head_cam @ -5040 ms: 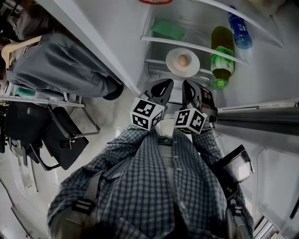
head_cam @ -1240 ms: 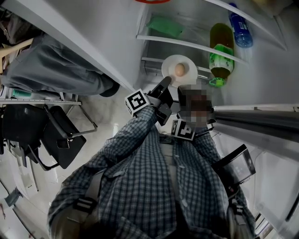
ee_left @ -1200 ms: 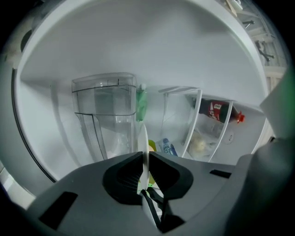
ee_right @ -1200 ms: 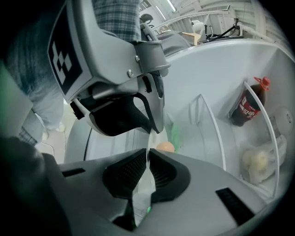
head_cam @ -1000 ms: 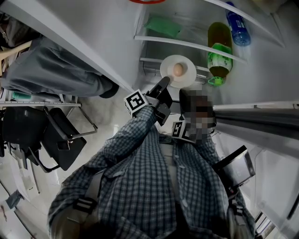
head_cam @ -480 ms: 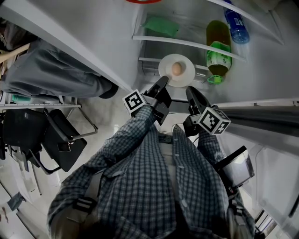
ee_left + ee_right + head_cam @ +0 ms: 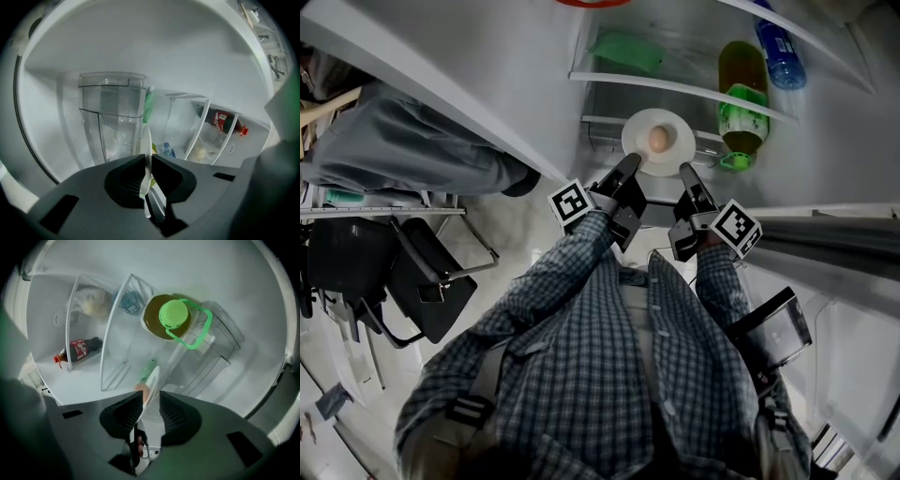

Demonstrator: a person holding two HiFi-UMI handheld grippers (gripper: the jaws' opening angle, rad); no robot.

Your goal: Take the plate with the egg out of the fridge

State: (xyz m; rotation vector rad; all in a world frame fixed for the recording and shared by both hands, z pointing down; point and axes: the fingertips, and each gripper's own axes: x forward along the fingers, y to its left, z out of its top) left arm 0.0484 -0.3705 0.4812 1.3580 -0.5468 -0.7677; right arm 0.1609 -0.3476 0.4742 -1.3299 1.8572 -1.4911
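Observation:
A white plate [image 7: 645,156] with a brown egg [image 7: 658,140] on it is held level in front of the lower shelf of the open fridge. My left gripper [image 7: 630,165] is shut on the plate's near left rim; in the left gripper view the thin rim [image 7: 146,154] is pinched between the jaws of the left gripper [image 7: 146,176]. My right gripper [image 7: 685,171] is at the near right rim. In the right gripper view the right gripper [image 7: 149,413] is open, with the plate's rim [image 7: 151,380] and the egg [image 7: 142,391] between its jaws, which do not touch them.
A green-capped bottle of yellow liquid [image 7: 742,112] stands just right of the plate, with a blue bottle [image 7: 776,49] above it. A green packet [image 7: 626,52] lies on the upper shelf. A clear drawer [image 7: 112,117] sits behind the plate. A black chair [image 7: 422,272] stands at the left.
My left gripper reached forward and shut on the plate, which has shifted slightly. In the last second my right gripper rose from my chest to the plate's right rim.

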